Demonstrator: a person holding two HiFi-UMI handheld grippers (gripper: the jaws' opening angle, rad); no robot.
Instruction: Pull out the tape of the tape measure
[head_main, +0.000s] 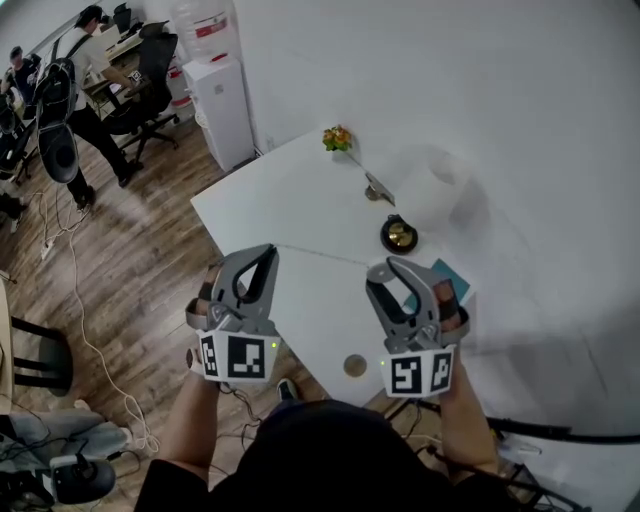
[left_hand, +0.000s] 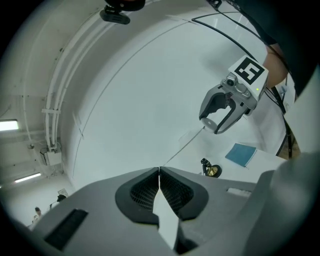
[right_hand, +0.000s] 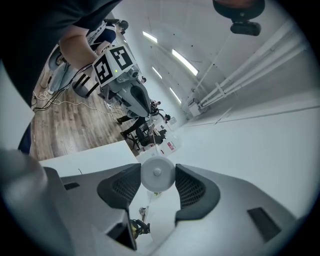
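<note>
I hold both grippers up over the near edge of the white table (head_main: 300, 200). My right gripper (head_main: 392, 265) is shut on the tape measure (right_hand: 157, 173), a small round white case wedged between its pads. A thin white tape (head_main: 330, 256) runs taut from the case across to my left gripper (head_main: 268, 250). In the left gripper view the left gripper (left_hand: 159, 172) is shut on the tape's end. The tape (left_hand: 182, 147) stretches from there up to the case (left_hand: 216, 121) in the right gripper (left_hand: 220, 116). The right gripper view shows the left gripper (right_hand: 142, 102) a short way off.
On the table stand a small flower pot (head_main: 337, 138), a metal clip-like object (head_main: 378, 190), a black and gold round object (head_main: 399, 236) and a blue booklet (head_main: 447, 272). A water dispenser (head_main: 225, 105), office chairs and people are at the far left. Cables (head_main: 90, 340) lie on the wood floor.
</note>
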